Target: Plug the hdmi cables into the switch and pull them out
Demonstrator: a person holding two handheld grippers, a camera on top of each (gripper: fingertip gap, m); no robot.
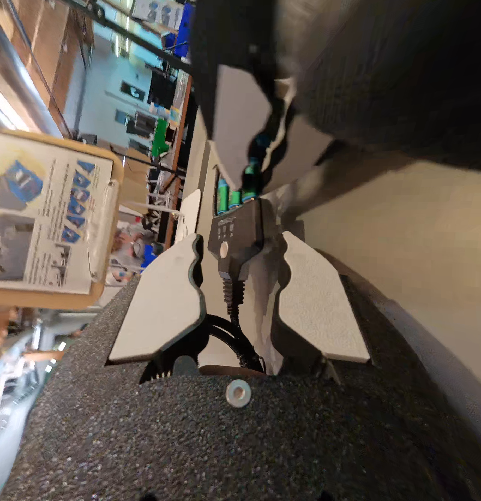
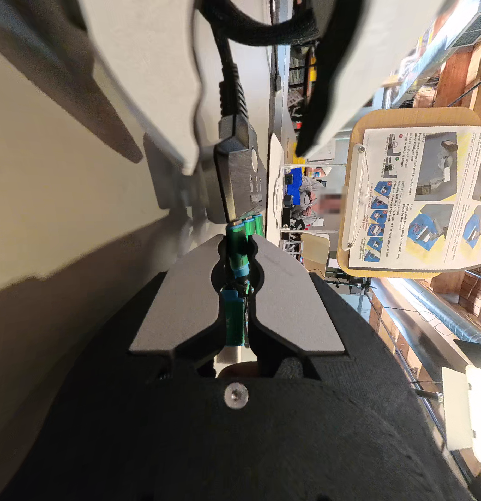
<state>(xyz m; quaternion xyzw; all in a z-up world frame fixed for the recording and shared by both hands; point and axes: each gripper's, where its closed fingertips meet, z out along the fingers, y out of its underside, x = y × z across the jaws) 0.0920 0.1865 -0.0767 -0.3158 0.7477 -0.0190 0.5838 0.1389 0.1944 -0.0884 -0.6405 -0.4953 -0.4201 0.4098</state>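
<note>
Left gripper (image 1: 240, 249): jaws spread wide about the tapered cable end of a black hub (image 1: 235, 233). A gap shows between the left fingertip (image 1: 192, 244) and the hub's near edge; contact on the other side cannot be told. The hub's black cable (image 1: 234, 303) runs back between the fingers.

Right gripper (image 2: 236, 241): jaws narrow, pads pressed on a green plug (image 2: 235, 254) with blue end bands, seated in the outermost port of the hub's far edge. A second green piece (image 2: 234, 320) lies farther back in the same jaw channel.

Hub: held in the air between the two grippers, which face each other end to end. Two more green plugs (image 2: 254, 222) stand side by side in the adjoining ports, just beside the gripped one.

Surroundings: pale beige table surface (image 1: 396, 244) along one side of the hub, close to it. On the other side, open room out to a wooden board carrying a printed instruction sheet (image 2: 412, 195), well apart, and a clear acrylic stand (image 2: 310, 198) near the table edge. A person (image 2: 307, 200) sits beyond, in the background.
</note>
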